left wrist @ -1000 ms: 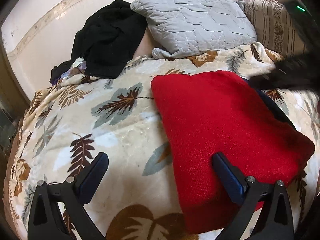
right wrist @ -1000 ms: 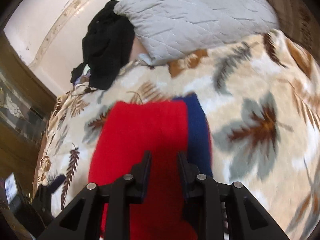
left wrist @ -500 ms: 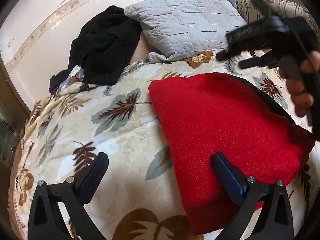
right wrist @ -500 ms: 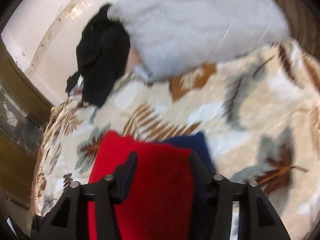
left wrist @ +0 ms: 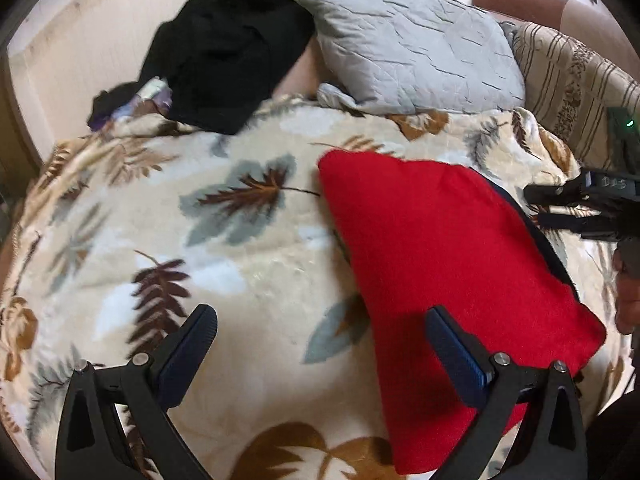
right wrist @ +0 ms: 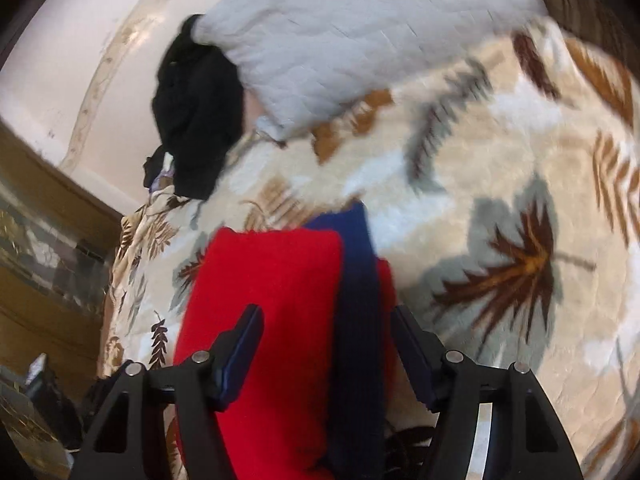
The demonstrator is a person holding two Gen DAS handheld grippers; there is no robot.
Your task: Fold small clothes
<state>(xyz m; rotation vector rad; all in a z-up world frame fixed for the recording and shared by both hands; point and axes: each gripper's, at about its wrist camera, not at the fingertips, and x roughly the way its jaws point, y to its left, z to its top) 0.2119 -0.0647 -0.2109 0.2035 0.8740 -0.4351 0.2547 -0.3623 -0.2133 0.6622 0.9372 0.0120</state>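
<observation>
Both tools spread: left tool [left wrist: 320, 344], right tool [right wrist: 326, 340]; red garment [left wrist: 440, 248] hides most of navy garment [right wrist: 356, 300].

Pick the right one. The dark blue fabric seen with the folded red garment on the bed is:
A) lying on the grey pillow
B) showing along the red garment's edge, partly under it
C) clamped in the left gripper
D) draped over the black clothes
B: in the right wrist view the dark blue fabric runs as a strip along the edge of the red garment, which covers part of it.
</observation>
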